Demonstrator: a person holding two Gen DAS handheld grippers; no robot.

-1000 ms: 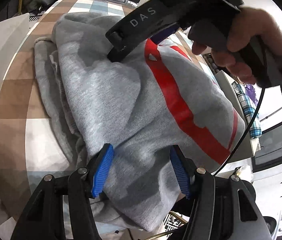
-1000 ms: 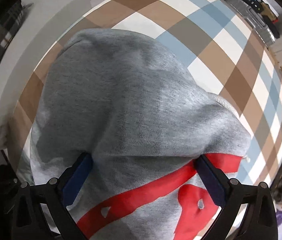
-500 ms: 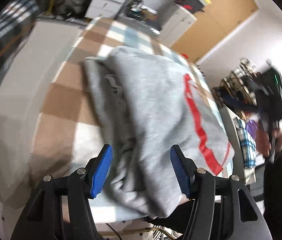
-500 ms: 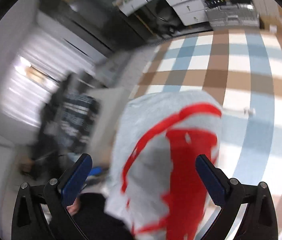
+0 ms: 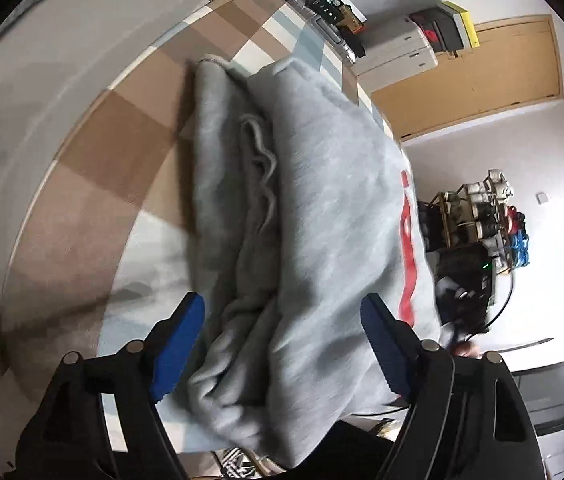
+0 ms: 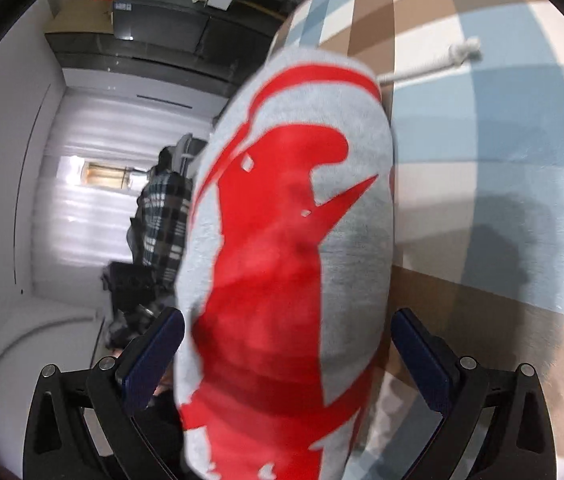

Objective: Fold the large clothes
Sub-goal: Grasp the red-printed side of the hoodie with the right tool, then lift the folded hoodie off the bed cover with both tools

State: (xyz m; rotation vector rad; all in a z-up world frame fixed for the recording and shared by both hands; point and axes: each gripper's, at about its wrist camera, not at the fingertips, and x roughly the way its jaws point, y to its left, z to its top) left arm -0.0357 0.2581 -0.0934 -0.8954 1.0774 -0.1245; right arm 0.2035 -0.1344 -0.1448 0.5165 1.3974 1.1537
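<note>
Left-wrist view: my left hand-held gripper [image 5: 282, 340] has just been opening and now stands spread, its blue pads [image 5: 178, 344] clear of the cloth on both sides, though the near end of the folded grey sweatshirt [image 5: 321, 208] lies between them. The bundle runs from 6 o'clock toward 12 o'clock across the checked bench [image 5: 122, 152]; loose layers and a ribbed edge show along its 9 o'clock flank, and a red print [image 5: 405, 240] along its 3 o'clock flank. Right-wrist view: my right hand-held gripper [image 6: 285, 364] is likewise spread, pads apart from the fabric, with the red-printed face of the sweatshirt [image 6: 293, 240] filling the centre and a white drawcord [image 6: 433, 66] trailing toward 1 o'clock. The fold looks essentially made. To finish well, I judge that I should draw both tools straight back without snagging the cloth, then tuck the loose flank layers. No legible writing appears in either view.
</note>
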